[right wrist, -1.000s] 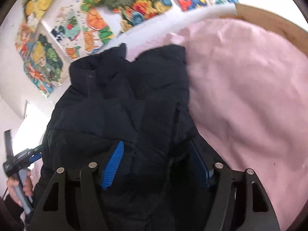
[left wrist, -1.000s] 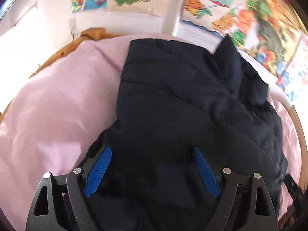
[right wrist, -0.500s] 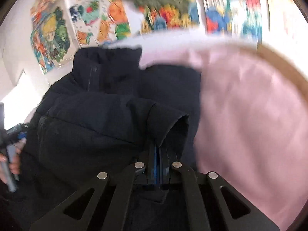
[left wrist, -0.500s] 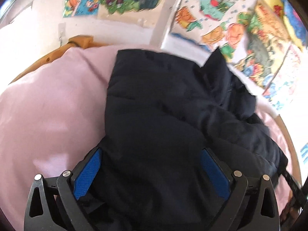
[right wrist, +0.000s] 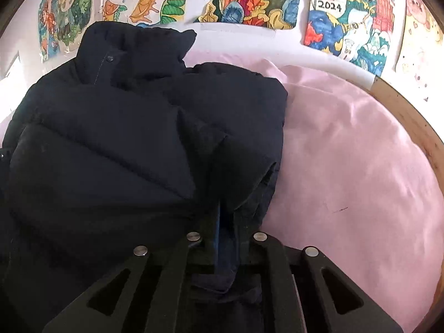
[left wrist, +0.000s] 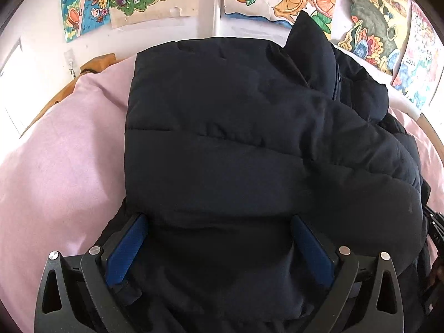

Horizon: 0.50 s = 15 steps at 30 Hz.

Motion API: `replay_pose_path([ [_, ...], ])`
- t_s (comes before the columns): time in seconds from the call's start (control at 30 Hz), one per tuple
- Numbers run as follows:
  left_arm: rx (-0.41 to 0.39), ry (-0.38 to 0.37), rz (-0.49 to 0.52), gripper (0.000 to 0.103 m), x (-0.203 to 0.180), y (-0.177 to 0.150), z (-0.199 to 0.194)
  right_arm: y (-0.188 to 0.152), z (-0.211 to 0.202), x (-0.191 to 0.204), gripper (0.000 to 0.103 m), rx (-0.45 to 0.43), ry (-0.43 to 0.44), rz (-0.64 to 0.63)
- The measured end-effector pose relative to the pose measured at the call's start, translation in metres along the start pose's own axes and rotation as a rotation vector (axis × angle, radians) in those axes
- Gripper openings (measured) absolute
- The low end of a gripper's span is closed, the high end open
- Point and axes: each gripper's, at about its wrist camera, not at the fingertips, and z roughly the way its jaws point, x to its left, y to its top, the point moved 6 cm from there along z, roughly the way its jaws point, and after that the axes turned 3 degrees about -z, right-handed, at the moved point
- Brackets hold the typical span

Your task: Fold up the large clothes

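Two claws work the dark puffer jacket (left wrist: 236,144) on the bed (right wrist: 360,166): left claw (left wrist: 219,249) released astride the hem, right claw (right wrist: 224,238) clenched on a fold; slippery padding could slide free, undoing the fold.

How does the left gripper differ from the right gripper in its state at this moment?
The left gripper is open, its blue pads wide apart, while the right gripper is shut. The left gripper only straddles the navy jacket without pinching it; the right gripper clamps a fold of the jacket between its pads. Both are black with blue pads, and both are over the jacket on the pink bedding.
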Motion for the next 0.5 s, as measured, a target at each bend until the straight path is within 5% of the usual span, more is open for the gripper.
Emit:
replay_pose_path([
  [0.1,-0.003,-0.022,-0.055,0.103,0.006,0.004,-0.014,0.000,-0.008,-0.011,0.017,-0.017,0.042,0.052],
  [0.23,-0.091,-0.101,-0.123,0.103,0.011,0.015,-0.050,-0.004,-0.046,-0.038,0.067,-0.099,0.158,0.186],
  [0.5,-0.200,-0.189,-0.147,0.103,-0.014,0.083,-0.075,0.033,-0.083,-0.047,0.086,-0.161,0.255,0.181],
])
